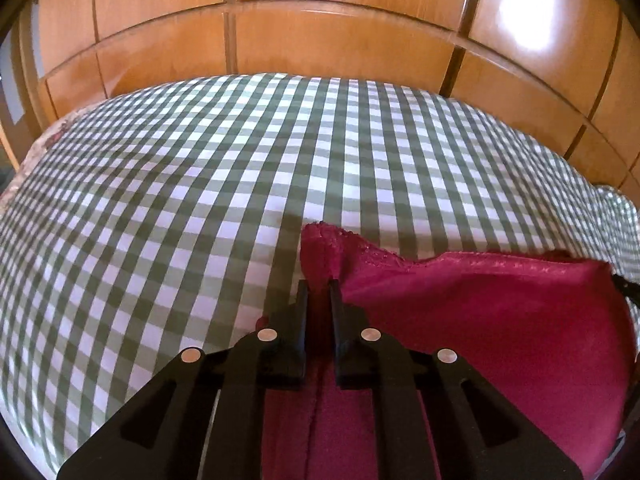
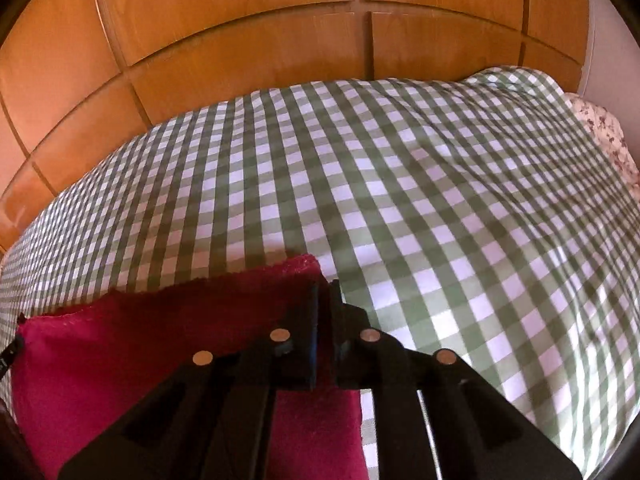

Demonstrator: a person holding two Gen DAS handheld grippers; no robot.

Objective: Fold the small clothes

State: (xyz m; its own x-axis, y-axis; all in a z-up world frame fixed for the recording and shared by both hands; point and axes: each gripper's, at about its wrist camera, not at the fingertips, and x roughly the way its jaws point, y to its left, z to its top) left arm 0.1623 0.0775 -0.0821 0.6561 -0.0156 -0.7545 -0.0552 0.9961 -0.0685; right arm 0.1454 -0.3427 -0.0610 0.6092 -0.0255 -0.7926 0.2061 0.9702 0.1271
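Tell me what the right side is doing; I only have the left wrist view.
Observer: The right hand-held gripper is shut on the garment at its right corner.
Operator: Report what lies beyond that corner.
Observer: Checked sheet, then a floral fabric at the bed's far right edge.
Operator: Confirm the left from your side.
Observer: The left hand-held gripper pinches the garment's other corner; the right view shows only a dark sliver at its left border, too small to identify.
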